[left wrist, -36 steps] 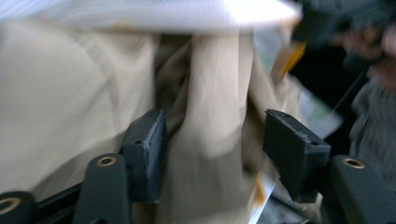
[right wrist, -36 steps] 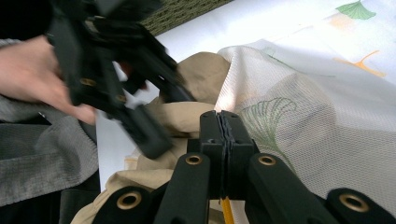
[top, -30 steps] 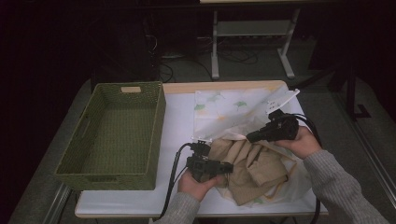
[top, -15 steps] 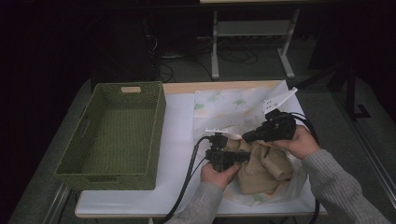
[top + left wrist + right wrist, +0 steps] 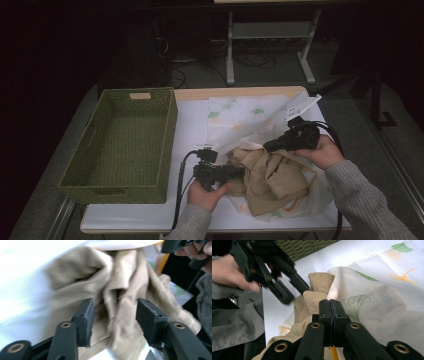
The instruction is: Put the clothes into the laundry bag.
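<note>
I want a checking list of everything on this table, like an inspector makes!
Surface: white table, wooden strip along the far edge.
Job's things: crumpled beige cloth lying on a sheer white mesh bag printed with ginkgo leaves.
Clutter: empty green woven basket at the left.
Grippers: left gripper open, jaws have just been opening, either side of a cloth fold, pads not pressing; right gripper shut on the mesh bag edge.
Cables: black cable trails from the left gripper off the near edge.
Surroundings: dark floor, loose wires and a white metal stand behind the table.

A dim lab-like room: a white table, cables on the floor, a metal stand.
</note>
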